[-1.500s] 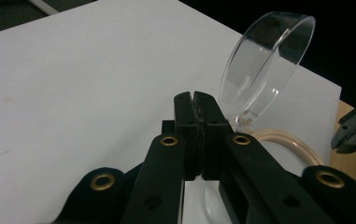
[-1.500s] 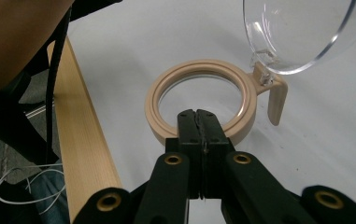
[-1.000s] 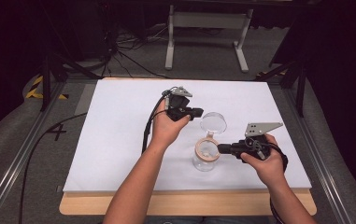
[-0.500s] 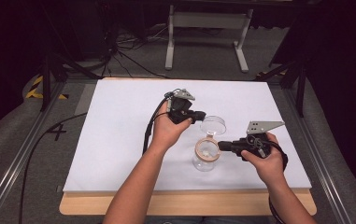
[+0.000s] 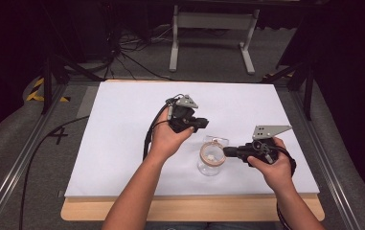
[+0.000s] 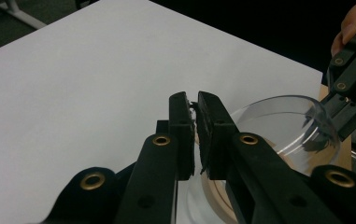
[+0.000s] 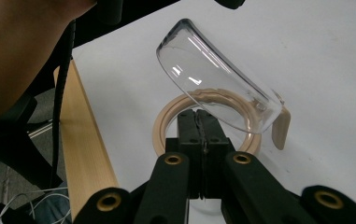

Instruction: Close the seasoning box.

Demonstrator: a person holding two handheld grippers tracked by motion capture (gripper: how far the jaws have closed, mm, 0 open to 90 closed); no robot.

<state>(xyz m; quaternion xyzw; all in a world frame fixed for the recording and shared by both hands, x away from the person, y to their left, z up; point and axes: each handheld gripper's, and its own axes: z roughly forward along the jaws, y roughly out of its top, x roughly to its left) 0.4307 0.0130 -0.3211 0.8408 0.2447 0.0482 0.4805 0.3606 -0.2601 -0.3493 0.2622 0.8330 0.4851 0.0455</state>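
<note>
- The clear jar (image 5: 211, 163) stands on the white worktop (image 5: 122, 143) near its front edge, between the two hands — close enough for both to work on it at once.
- The right gripper (image 5: 227, 152) is clenched on the jar's tan rim (image 7: 166, 122); its jaws meet over the ring, apparently to pin the jar down so it cannot slide or turn.
- The left gripper (image 5: 204, 123) comes in from the far side, its jaws nearly together on what looks like the edge of the clear lid (image 7: 217, 79), though I cannot tell for sure that they grip it.
- The lid is tilted up off the rim — judging by that, the jar is being opened or closed while braced.
</note>
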